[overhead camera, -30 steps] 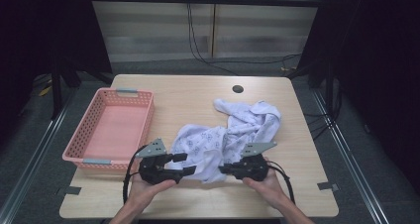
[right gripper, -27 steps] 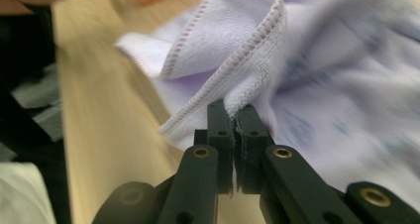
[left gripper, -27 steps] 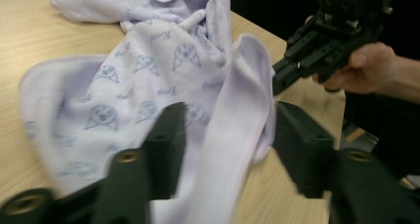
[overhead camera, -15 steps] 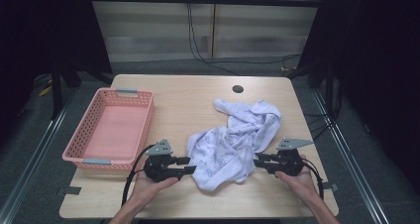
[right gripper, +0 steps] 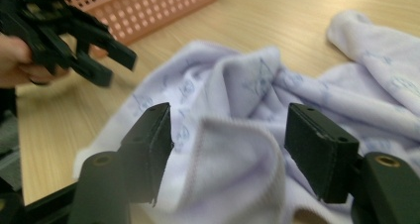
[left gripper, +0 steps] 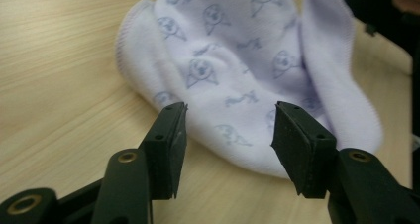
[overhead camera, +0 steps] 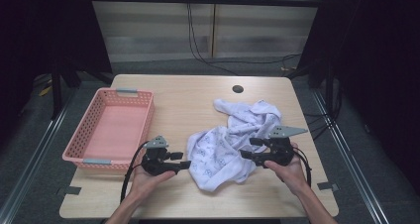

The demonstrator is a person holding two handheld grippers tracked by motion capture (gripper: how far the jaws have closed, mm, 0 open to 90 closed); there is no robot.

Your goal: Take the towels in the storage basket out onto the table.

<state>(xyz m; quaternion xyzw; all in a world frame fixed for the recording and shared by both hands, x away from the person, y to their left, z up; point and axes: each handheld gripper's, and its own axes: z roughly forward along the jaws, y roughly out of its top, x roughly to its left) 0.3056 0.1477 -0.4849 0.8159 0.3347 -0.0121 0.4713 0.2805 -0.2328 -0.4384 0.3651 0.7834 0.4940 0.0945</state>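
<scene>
Nearest, the left gripper (overhead camera: 184, 165) and right gripper (overhead camera: 246, 153) are seen with jaws parted, just opened, pinching nothing, at either side of the crumpled printed cloth (overhead camera: 233, 142) on the wooden table (overhead camera: 188, 97). Its folds are partly hidden by the right gripper. Beyond, a pink basket (overhead camera: 79, 152) is noted; the room behind is too dark to read.

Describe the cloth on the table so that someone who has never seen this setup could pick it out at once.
On the light wooden table, look to the right of the pink plastic basket, in the near half between the two hand-held grippers. There lies a crumpled white cloth, bunched into soft folds. It is the one soft thing on the table, and its pale fabric carries a faint blue-grey print of small figures.
</scene>
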